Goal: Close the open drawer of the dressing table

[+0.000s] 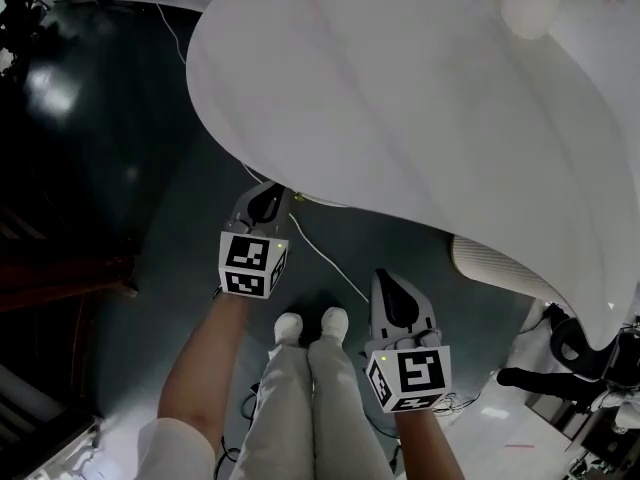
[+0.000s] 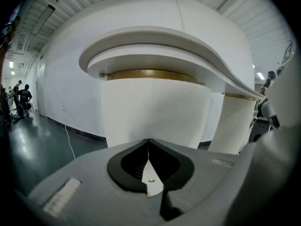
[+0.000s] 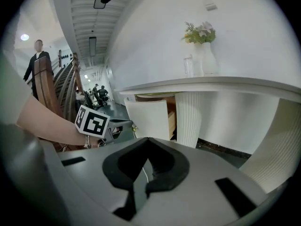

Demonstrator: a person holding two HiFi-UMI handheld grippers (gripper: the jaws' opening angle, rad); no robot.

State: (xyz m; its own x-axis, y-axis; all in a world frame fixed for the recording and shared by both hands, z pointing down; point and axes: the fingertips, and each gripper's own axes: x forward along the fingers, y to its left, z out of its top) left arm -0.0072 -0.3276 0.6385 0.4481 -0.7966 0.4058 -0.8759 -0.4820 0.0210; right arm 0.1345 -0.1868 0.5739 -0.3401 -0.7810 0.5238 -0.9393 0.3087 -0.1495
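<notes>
The white dressing table [image 1: 420,98] fills the top of the head view; its drawer is hidden under the top there. In the right gripper view the drawer [image 3: 146,119] stands pulled out under the tabletop, with a wooden side [image 3: 172,118] showing. In the left gripper view its curved white front [image 2: 155,112] sits just ahead under a gold band. My left gripper [image 1: 264,206] is shut and empty at the table's edge, close before that front [image 2: 148,141]. My right gripper [image 1: 393,296] hangs lower and to the right, shut and empty [image 3: 148,139], apart from the table.
A ribbed white pedestal [image 1: 500,263] carries the table at the right [image 3: 188,117]. A vase of flowers [image 3: 203,51] and a glass [image 3: 188,66] stand on top. A white cable [image 1: 322,258] runs over the dark floor by my shoes [image 1: 310,325]. A wooden stair rail [image 3: 47,88] and people stand behind.
</notes>
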